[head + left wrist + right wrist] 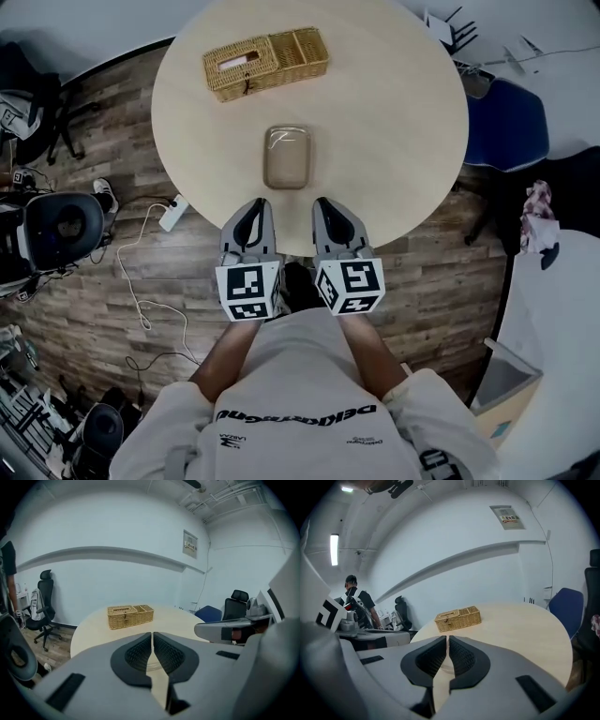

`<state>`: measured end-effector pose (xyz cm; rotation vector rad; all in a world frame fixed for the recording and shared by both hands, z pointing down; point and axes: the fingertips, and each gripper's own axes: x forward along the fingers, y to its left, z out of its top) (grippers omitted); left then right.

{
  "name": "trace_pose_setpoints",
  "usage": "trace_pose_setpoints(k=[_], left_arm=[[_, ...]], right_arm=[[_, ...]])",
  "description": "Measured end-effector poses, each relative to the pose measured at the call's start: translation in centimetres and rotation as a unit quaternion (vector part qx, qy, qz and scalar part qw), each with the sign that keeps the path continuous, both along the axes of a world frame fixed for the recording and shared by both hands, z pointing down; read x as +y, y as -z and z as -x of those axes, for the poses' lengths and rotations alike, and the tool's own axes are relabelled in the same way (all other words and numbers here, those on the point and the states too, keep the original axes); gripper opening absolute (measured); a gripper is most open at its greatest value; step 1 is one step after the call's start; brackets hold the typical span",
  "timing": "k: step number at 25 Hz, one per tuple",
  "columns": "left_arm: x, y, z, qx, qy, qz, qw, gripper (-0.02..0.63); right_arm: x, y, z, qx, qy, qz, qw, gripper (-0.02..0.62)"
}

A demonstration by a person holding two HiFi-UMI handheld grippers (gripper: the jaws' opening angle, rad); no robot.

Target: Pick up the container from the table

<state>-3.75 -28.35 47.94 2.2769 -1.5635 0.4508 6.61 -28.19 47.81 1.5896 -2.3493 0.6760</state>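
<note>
- Head view: looking steeply down on a round pale table, with the container lying flat near the close edge, clear top up, untouched.
- Well beyond it, toward the far edge, a wicker basket, one half lidded, the other split into open compartments.
- Left gripper and right gripper side by side over the near rim, tips aimed toward the container and stopping just short of it, one to each side.
- Off to the right of the table, a blue chair.
- Left gripper view: pads clenched to a thin slit, nothing caught between. Basket straight ahead on the tabletop, right gripper poking in at the right edge.
- Right gripper view: same story here, squeezed to a hairline gap and carrying nothing. Basket beyond the tips, blue chair at the right, and a person standing far off at the left near the wall.
</note>
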Motion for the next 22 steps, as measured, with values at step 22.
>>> trace_pose_setpoints(k=[22], left_arm=[[-8.2,-10.8,0.2,-0.003,0.024,0.084,0.9961,0.106]], right_arm=[[-8.1,-11.0,-0.5,0.041,-0.002,0.084,0.996,0.127]])
